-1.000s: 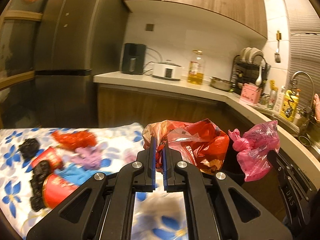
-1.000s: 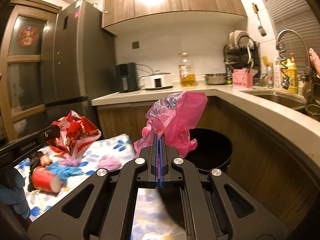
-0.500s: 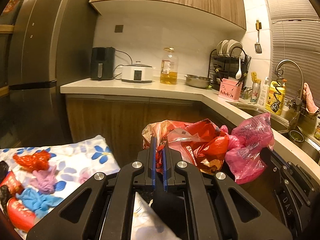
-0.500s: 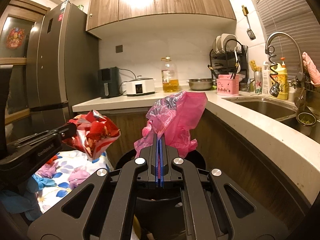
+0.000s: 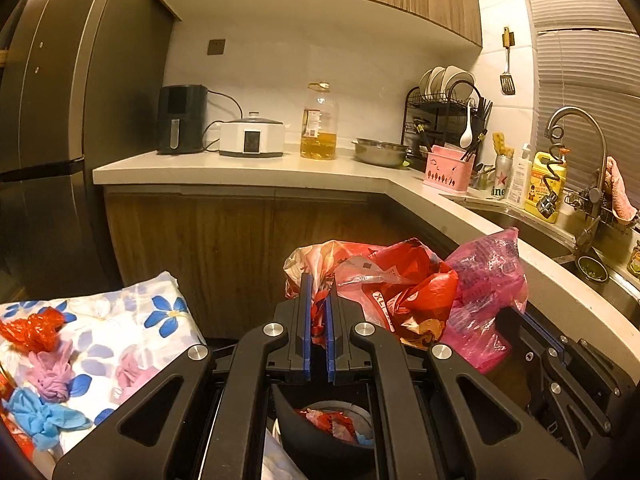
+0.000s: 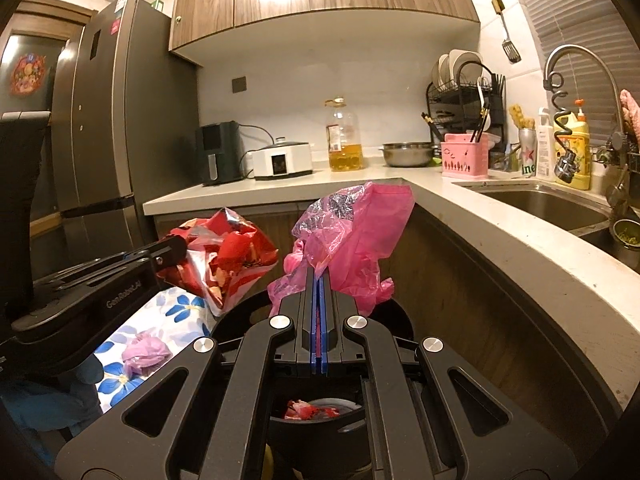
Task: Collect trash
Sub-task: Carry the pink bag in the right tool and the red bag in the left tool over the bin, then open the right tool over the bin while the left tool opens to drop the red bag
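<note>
My left gripper (image 5: 318, 292) is shut on a crumpled red plastic bag (image 5: 396, 284), which hangs over the black trash bin (image 5: 316, 436). My right gripper (image 6: 318, 280) is shut on a pink plastic bag (image 6: 352, 236), held above the same bin (image 6: 396, 316). The two bags hang side by side, the pink one (image 5: 488, 288) on the right in the left wrist view and the red one (image 6: 224, 256) on the left in the right wrist view. Some red and pale trash lies in the bin's bottom (image 6: 308, 408). The left gripper body (image 6: 100, 288) shows at the left.
A table with a floral cloth (image 5: 132, 332) stands left of the bin and bears red (image 5: 36, 328), lilac (image 5: 52, 376) and blue (image 5: 44, 420) crumpled trash. A wooden-fronted L-shaped counter (image 5: 248, 172) wraps behind and right, with appliances, an oil bottle, a dish rack and a sink (image 6: 544, 204). A fridge (image 5: 48, 120) stands at the left.
Both grippers have swung right from over the floral table to above the trash bin, each still holding its bag. The table has slid to the left edge and the bin's inside now shows.
</note>
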Tool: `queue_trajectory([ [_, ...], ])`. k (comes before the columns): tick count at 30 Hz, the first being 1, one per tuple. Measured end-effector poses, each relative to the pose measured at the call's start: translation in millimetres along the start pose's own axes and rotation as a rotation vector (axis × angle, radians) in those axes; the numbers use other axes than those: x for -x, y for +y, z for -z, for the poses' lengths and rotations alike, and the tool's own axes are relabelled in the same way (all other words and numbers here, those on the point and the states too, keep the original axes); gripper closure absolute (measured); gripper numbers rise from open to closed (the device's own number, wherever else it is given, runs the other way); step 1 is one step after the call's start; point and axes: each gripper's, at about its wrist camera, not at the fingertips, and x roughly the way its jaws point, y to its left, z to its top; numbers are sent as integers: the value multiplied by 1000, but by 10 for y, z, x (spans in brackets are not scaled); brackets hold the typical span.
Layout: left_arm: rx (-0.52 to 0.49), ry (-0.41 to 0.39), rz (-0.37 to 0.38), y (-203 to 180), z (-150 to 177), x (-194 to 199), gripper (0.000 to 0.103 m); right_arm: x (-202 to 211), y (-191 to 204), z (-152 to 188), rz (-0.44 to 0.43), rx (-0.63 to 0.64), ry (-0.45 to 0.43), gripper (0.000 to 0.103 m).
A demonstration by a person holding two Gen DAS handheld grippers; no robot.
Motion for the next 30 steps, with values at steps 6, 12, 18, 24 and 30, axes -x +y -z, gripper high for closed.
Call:
queue_trajectory([
  [6,-3,15,8,-18,8,-101,97,-82,-43,-4,-12,-2,7,102],
  [12,-7,43,8,-18,57,-203,93,-175,-85,35,-19,-22,34,101],
  [18,-8,73,18,4,108,-269,90,-241,-142,84,-4,-35,65,95],
  [24,7,86,18,49,146,-276,63,-234,-196,141,12,-51,78,75],
  [30,22,87,2,101,189,-221,40,-160,-226,184,23,-64,81,60],
])
